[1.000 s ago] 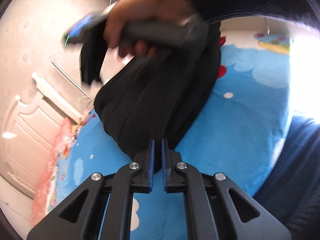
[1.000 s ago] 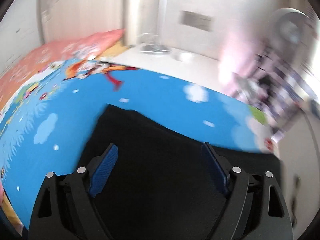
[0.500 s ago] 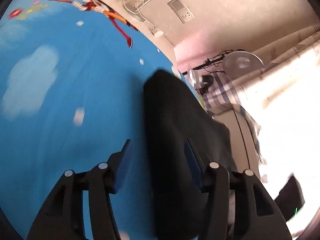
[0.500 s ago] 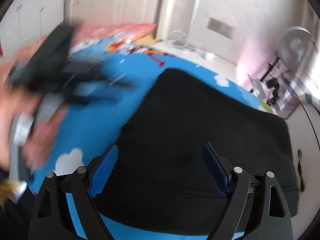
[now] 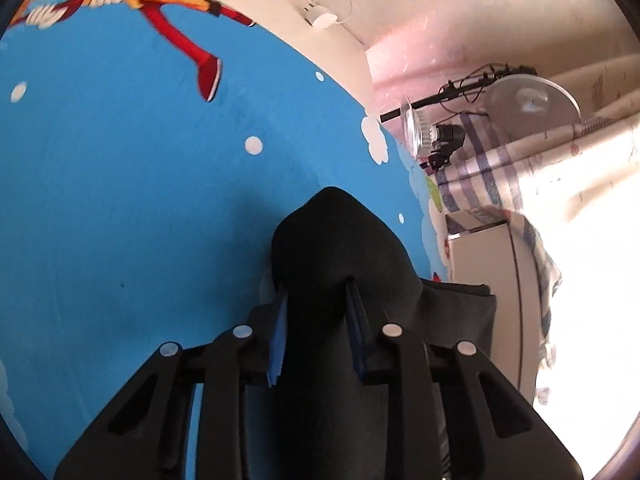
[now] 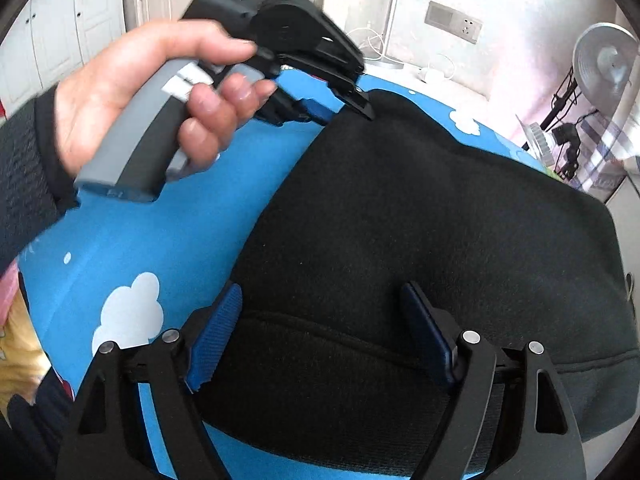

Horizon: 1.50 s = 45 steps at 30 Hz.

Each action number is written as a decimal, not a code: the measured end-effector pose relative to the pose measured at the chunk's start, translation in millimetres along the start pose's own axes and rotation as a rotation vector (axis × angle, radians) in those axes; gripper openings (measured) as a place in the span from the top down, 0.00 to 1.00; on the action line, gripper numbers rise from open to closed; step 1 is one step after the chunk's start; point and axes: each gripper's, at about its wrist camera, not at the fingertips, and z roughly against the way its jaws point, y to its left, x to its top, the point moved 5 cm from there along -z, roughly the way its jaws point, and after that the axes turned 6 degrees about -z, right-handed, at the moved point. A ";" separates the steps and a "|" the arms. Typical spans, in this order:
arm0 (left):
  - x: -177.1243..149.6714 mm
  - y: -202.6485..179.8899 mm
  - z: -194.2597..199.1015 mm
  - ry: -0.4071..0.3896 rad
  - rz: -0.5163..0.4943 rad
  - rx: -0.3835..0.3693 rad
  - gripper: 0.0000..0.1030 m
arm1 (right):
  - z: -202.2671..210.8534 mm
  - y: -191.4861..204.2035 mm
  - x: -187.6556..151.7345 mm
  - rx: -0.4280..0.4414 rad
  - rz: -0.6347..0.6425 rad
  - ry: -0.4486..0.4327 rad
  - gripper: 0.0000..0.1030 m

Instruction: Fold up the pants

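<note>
The black pants (image 6: 420, 220) lie folded in a thick stack on the blue cartoon bedsheet (image 6: 160, 232). My left gripper (image 5: 318, 312) closes on a bunched corner of the pants (image 5: 336, 240), which fills the gap between its blue pads. In the right wrist view the left gripper (image 6: 352, 110) sits at the far left corner of the stack, held by a hand (image 6: 160, 92). My right gripper (image 6: 324, 320) is open, its blue pads spread wide over the near waistband seam.
The sheet (image 5: 120, 180) has a cartoon figure (image 5: 160, 4) and white clouds. A lamp and fan (image 5: 528, 104), striped cloth (image 5: 500, 168) and a white cabinet stand past the bed's far edge. Wall socket (image 6: 452, 22) and cables lie behind.
My left gripper opened, let go of the lifted pants, swung to the stack's far corner and closed around that corner. The pants went from hanging to lying flat. My right gripper stayed open above the waistband.
</note>
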 end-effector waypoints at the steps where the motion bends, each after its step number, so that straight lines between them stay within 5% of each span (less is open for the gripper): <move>1: -2.0 2.4 5.6 -0.027 0.016 -0.011 0.70 | 0.7 -0.8 -0.4 0.002 0.001 -0.005 0.22; 7: -21.7 -12.1 67.5 -0.258 -0.022 0.023 0.55 | 46.5 -28.3 11.7 0.070 -0.097 -0.116 0.23; 9: -39.9 -27.6 83.7 -0.300 -0.100 0.046 0.52 | 74.3 -71.6 21.2 -0.012 -0.199 -0.207 0.19; 11: -59.3 -42.7 88.4 -0.324 -0.162 0.072 0.53 | 89.3 -127.3 20.0 -0.202 -0.319 -0.247 0.18; 14: -84.0 -59.5 72.7 -0.282 -0.214 0.098 0.61 | 85.9 -192.1 -4.2 -0.402 -0.407 -0.179 0.20; 16: -93.2 -78.7 60.6 -0.260 -0.275 0.108 0.63 | 75.8 -213.7 -24.1 -0.447 -0.428 -0.123 0.22; 20: -98.3 -146.4 21.7 -0.201 -0.499 0.125 0.74 | 58.2 -236.7 -54.4 -0.279 -0.573 -0.130 0.22; 29: -74.6 -286.6 -126.5 0.042 -0.844 0.205 0.83 | 48.6 -236.8 -56.0 -0.292 -0.561 -0.140 0.20; 33: -72.4 -276.2 -188.5 0.177 -0.823 0.298 0.87 | 45.6 -244.8 -57.3 -0.290 -0.590 -0.151 0.20; 38: -76.9 -275.4 -197.9 0.168 -0.860 0.356 0.88 | 46.3 -247.8 -60.2 -0.265 -0.609 -0.160 0.20; 45: -70.3 -281.8 -190.1 0.138 -0.826 0.327 0.87 | 46.3 -246.2 -59.6 -0.262 -0.606 -0.155 0.20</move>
